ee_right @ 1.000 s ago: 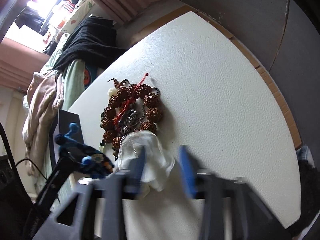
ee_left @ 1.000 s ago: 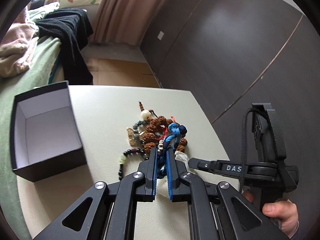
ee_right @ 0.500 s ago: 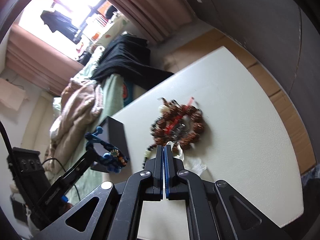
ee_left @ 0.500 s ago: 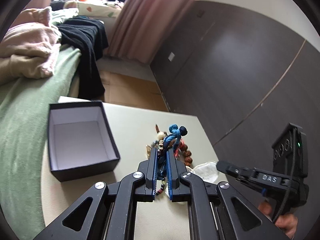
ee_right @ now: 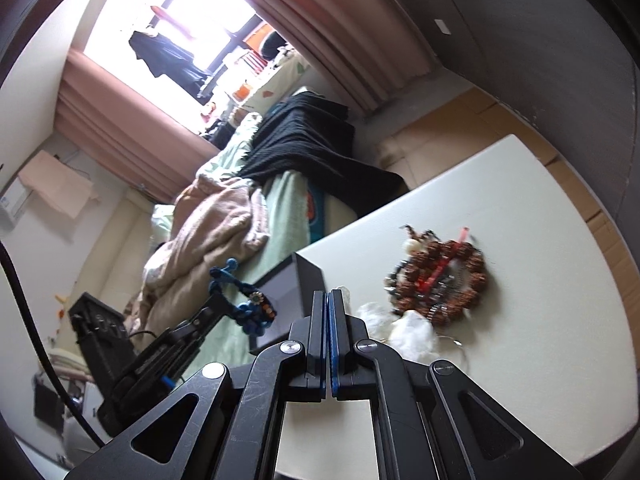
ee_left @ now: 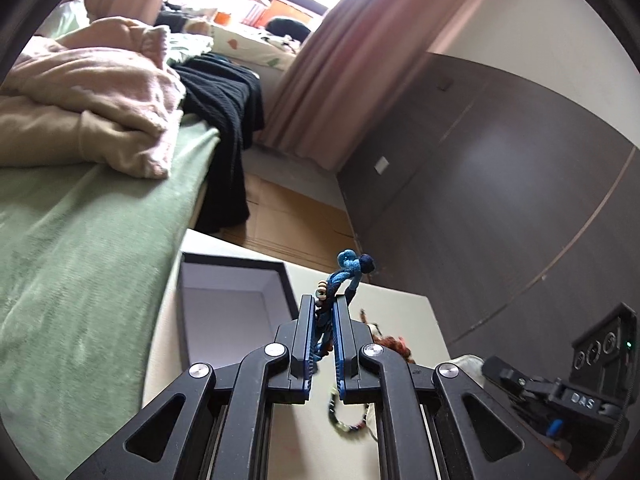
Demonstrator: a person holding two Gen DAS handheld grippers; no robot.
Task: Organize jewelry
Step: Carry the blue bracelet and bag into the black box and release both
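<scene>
- Clamping one blue braided bracelet [ee_left: 347, 276] between its fingers, the left claw [ee_left: 322, 312] holds it in the air, above one open black box [ee_left: 230, 304].
- The right claw [ee_right: 328, 312] is pressed together; whether it holds something I cannot tell. One bead pile [ee_right: 438, 280] lies on the surface [ee_right: 540, 320] to its right.
- A second ago the bracelet hung just over that pile; now it is higher.

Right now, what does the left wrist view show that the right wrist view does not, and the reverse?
Only the left wrist view shows the white inside floor of the black box and a loose bead strand below the fingers. Only the right wrist view shows the whole brown bead bracelet pile and the right gripper, shut. Both show the blue cord bracelet held in the left gripper, the table and the bed.
</scene>
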